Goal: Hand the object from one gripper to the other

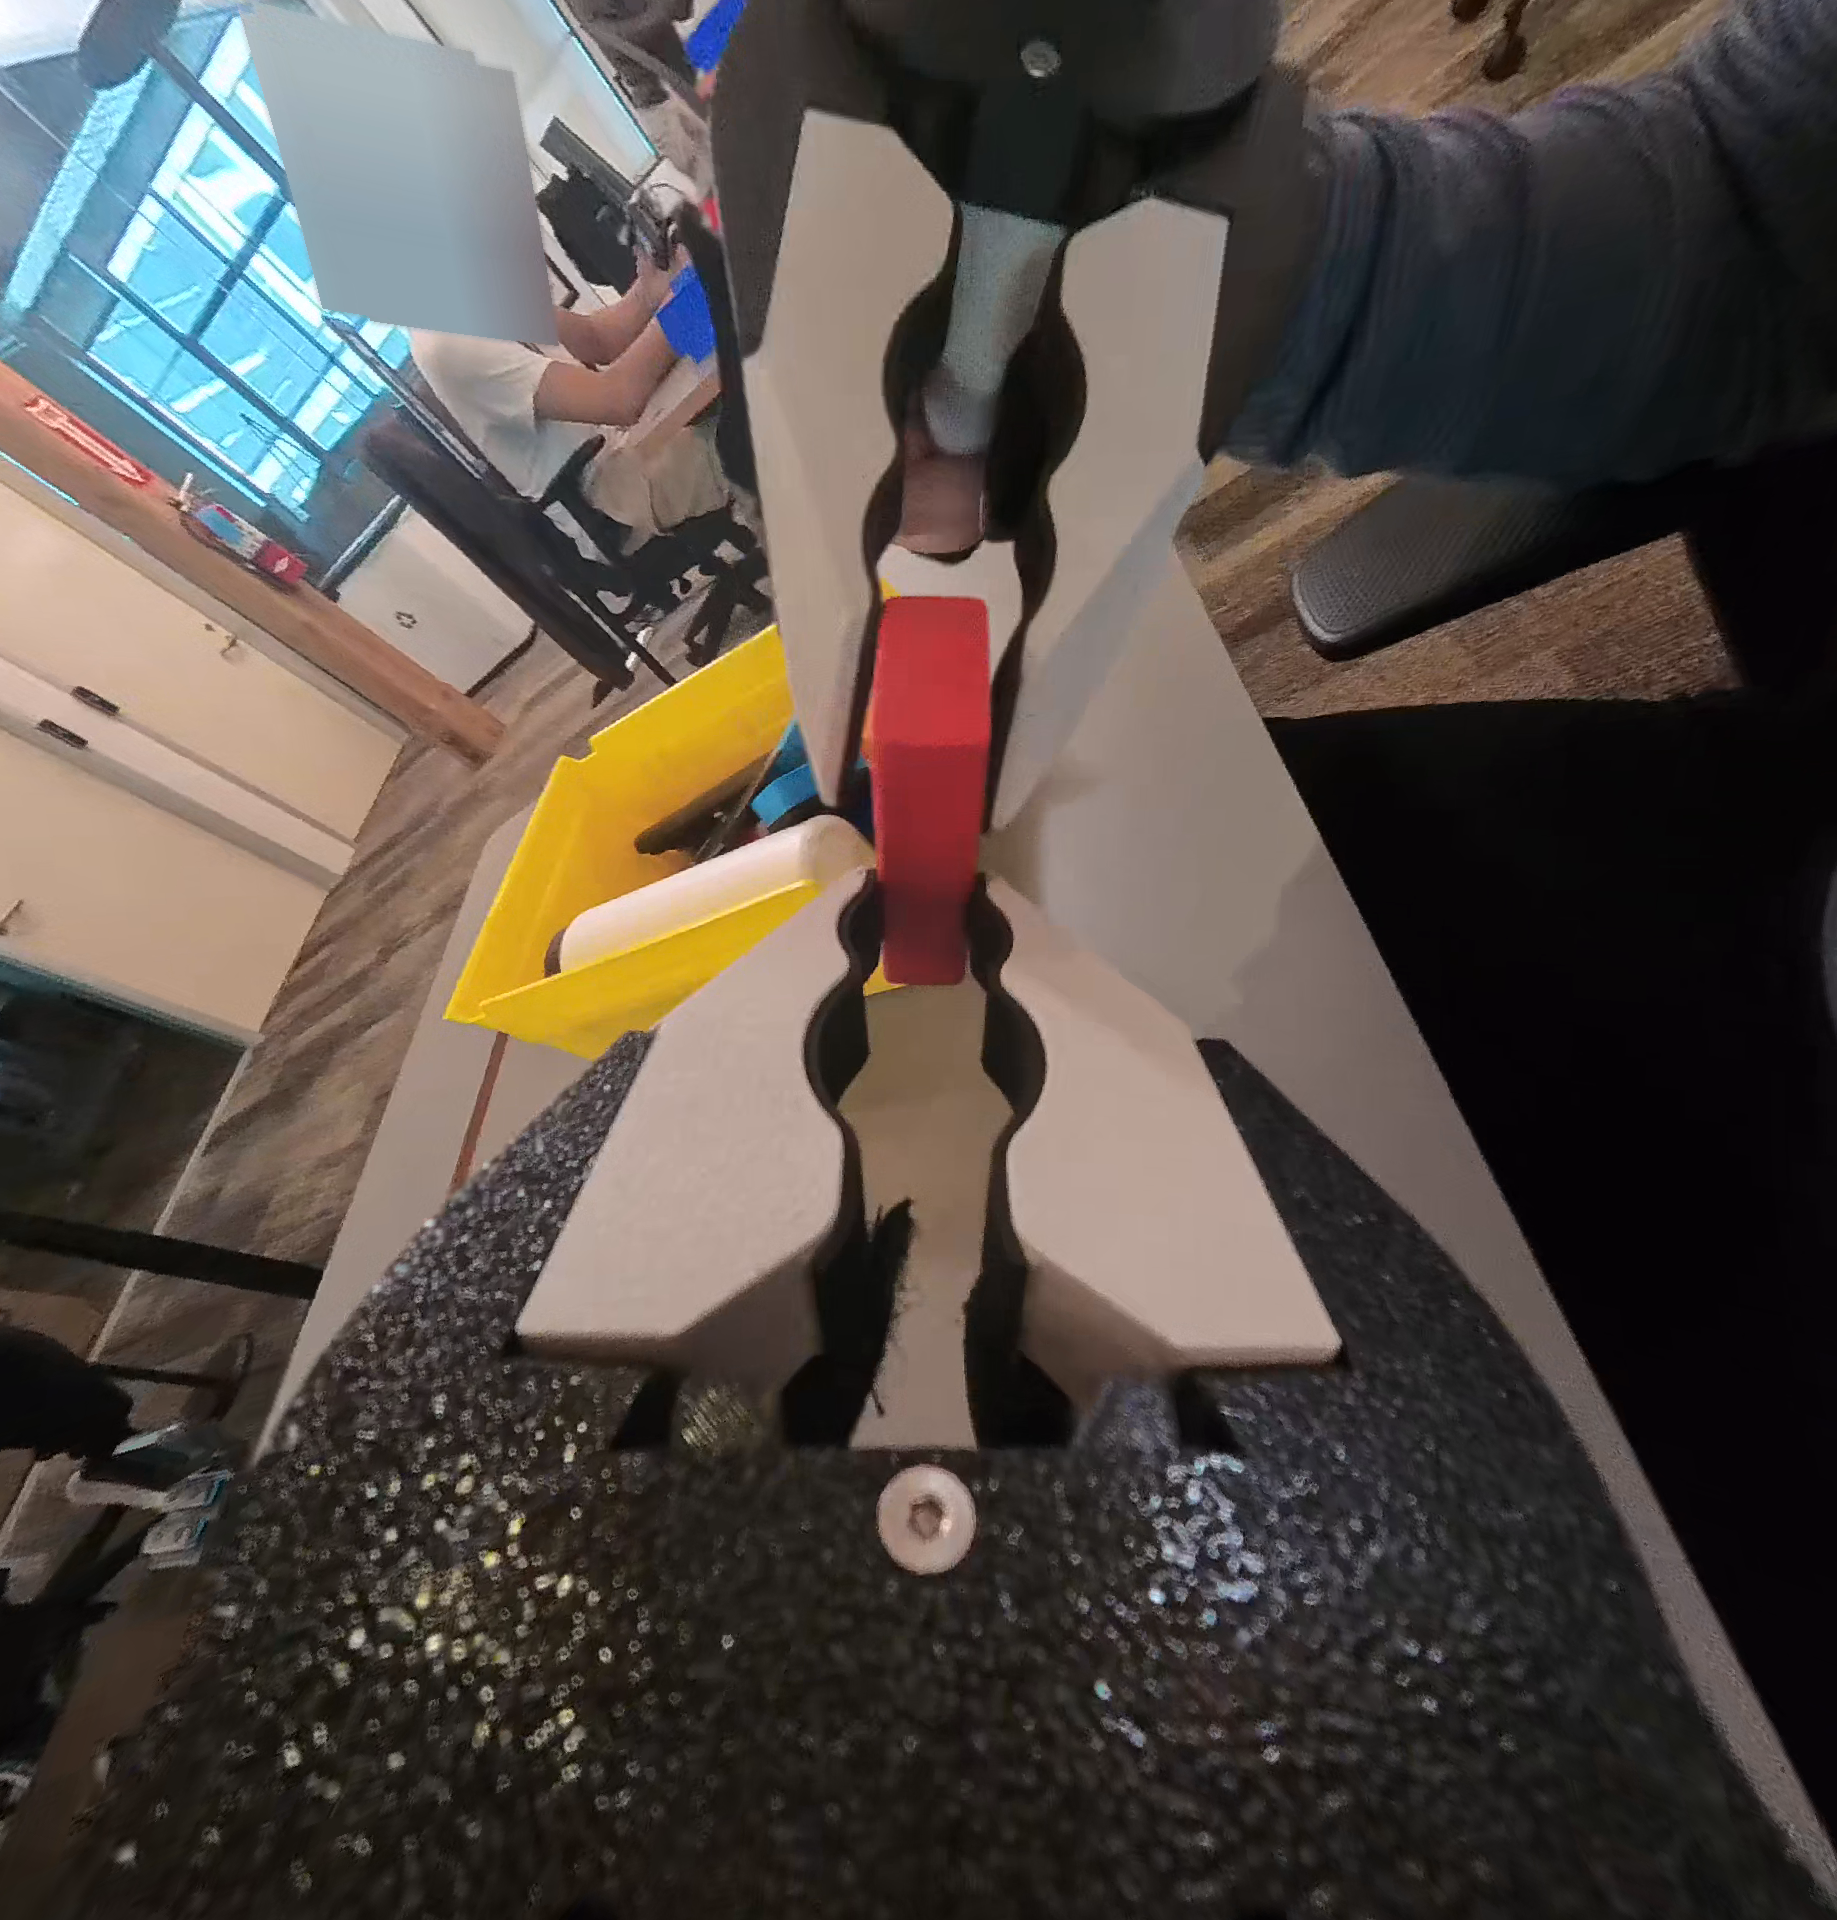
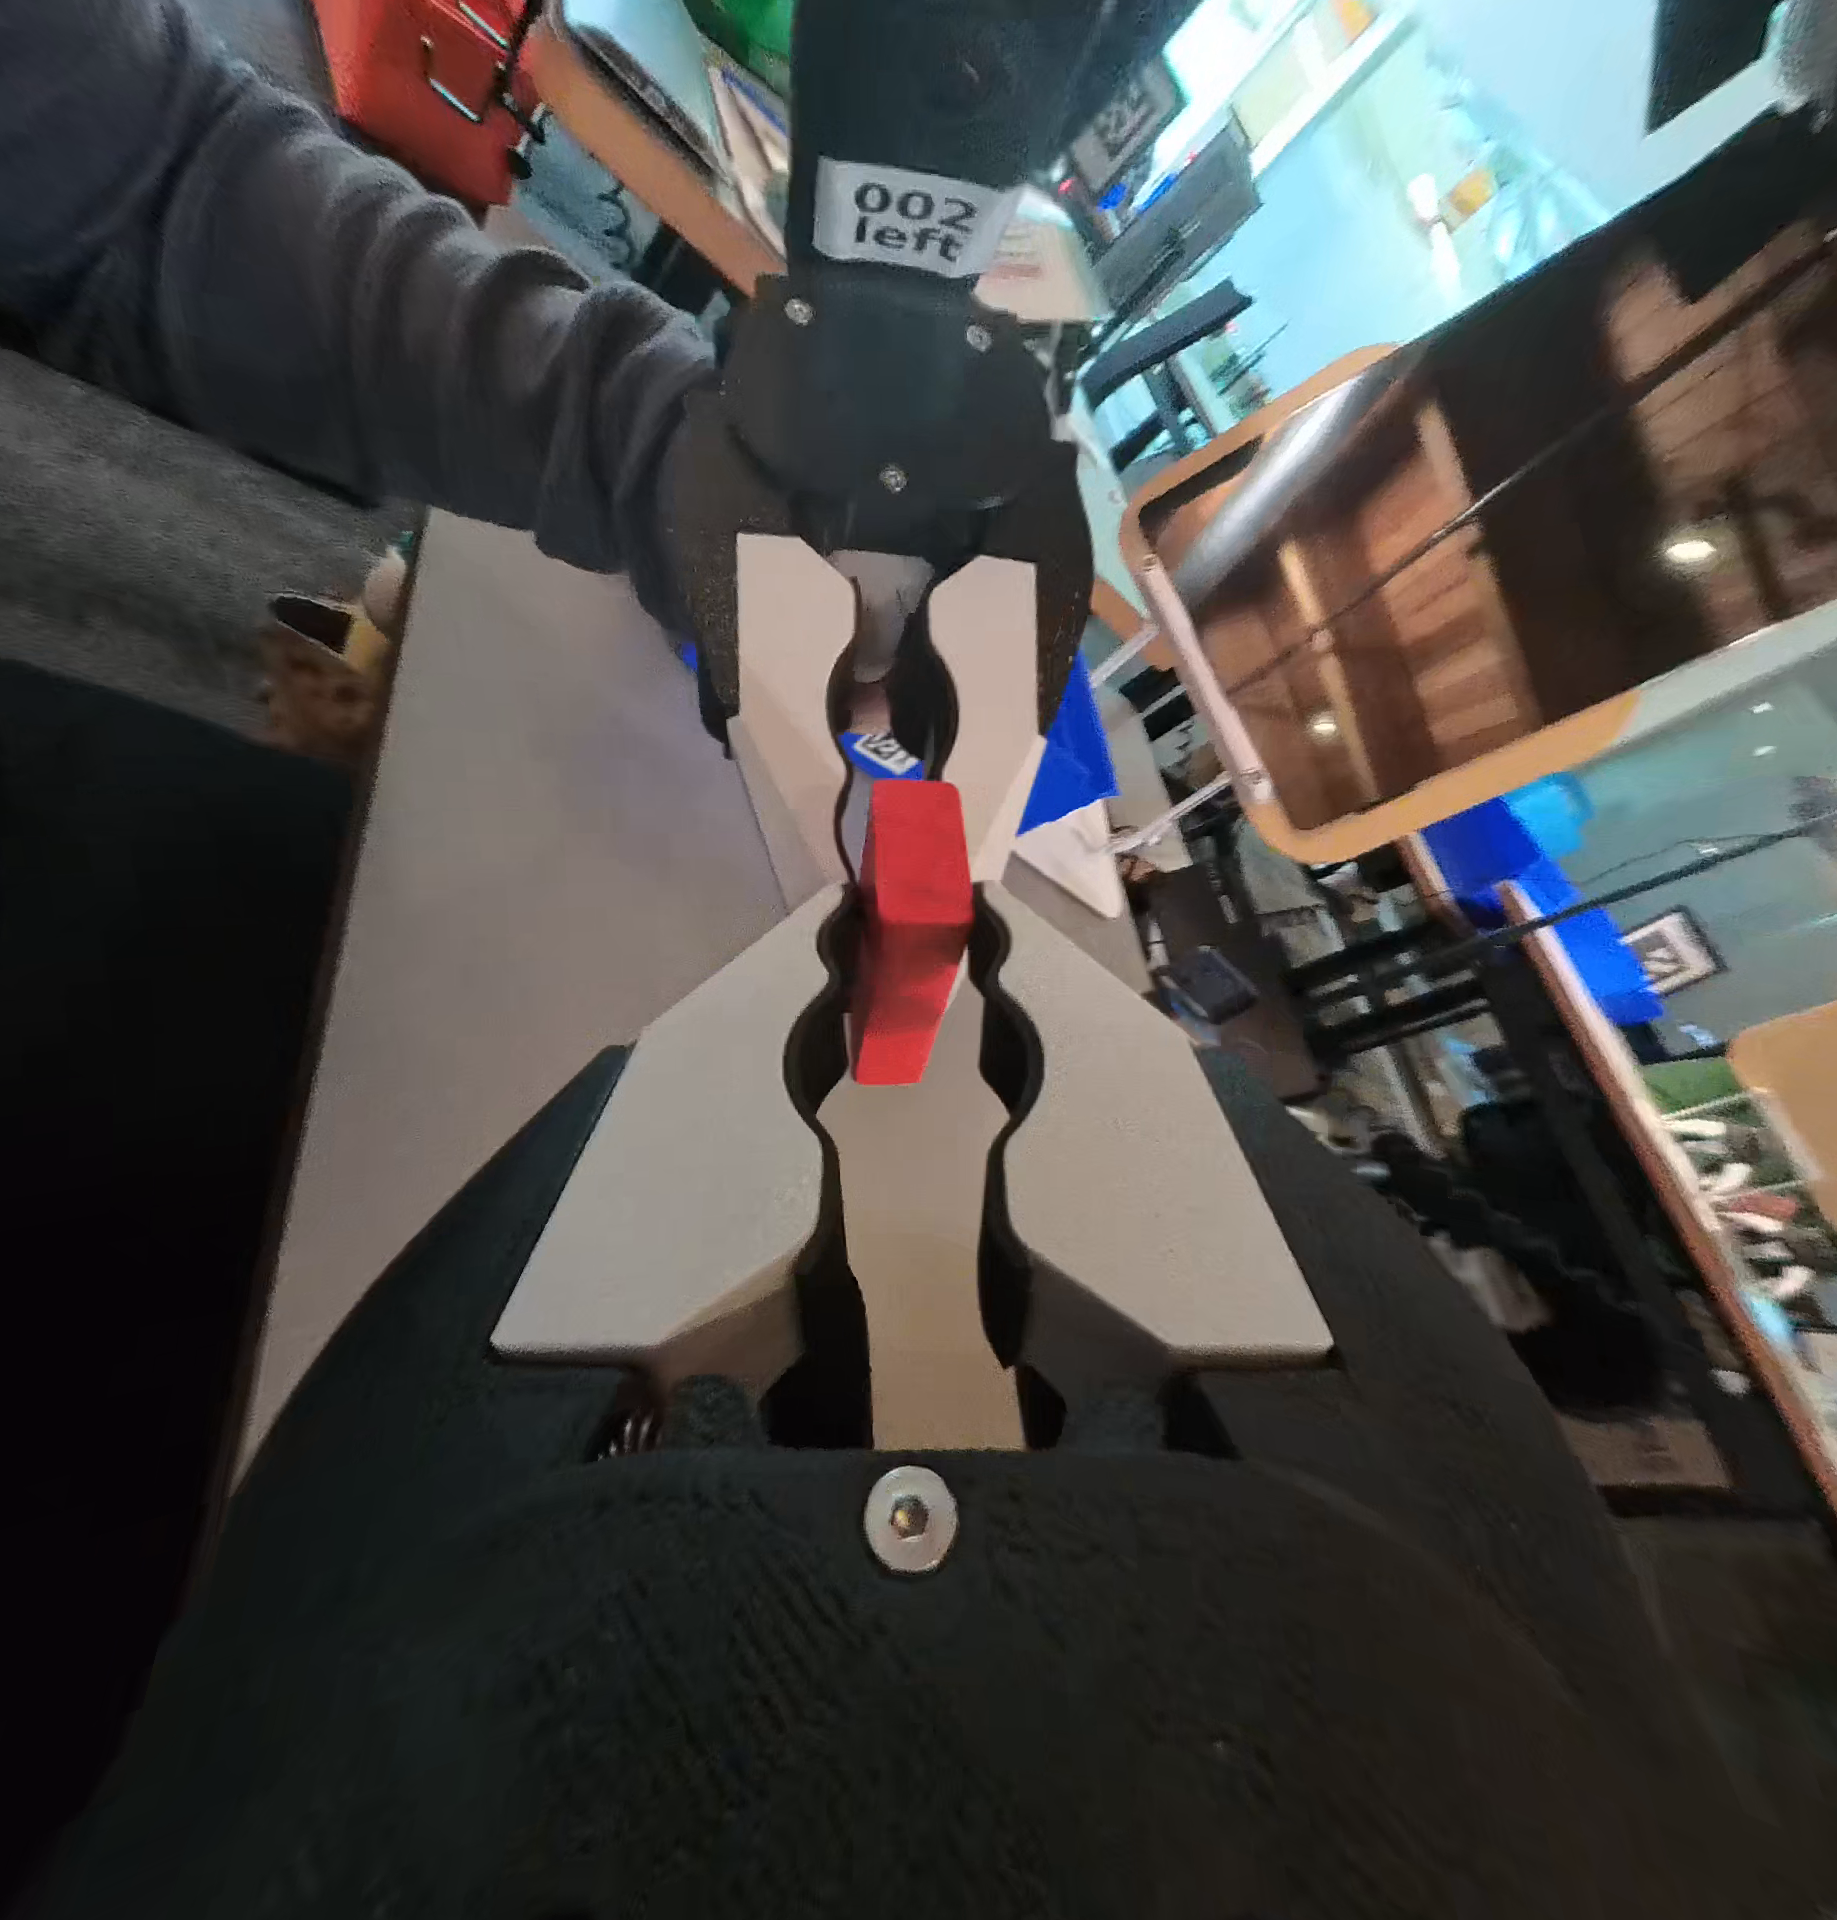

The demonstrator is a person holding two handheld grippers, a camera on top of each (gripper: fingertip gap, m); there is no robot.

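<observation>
Two claws meeting on one red block [image 1: 929, 790]
Left claw [image 1: 924, 914] and right claw [image 2: 909, 935] are both clamping it; its middle is hiding between fingertips.

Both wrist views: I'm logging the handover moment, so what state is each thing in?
Red block: held off the table, between both grippers' fingers.
Left hand-held gripper: shut on one end of the red block.
Right hand-held gripper: fingers around the other end; firm grip unclear.
Yellow bin: on the table, holding a white cylinder and other items.
</observation>
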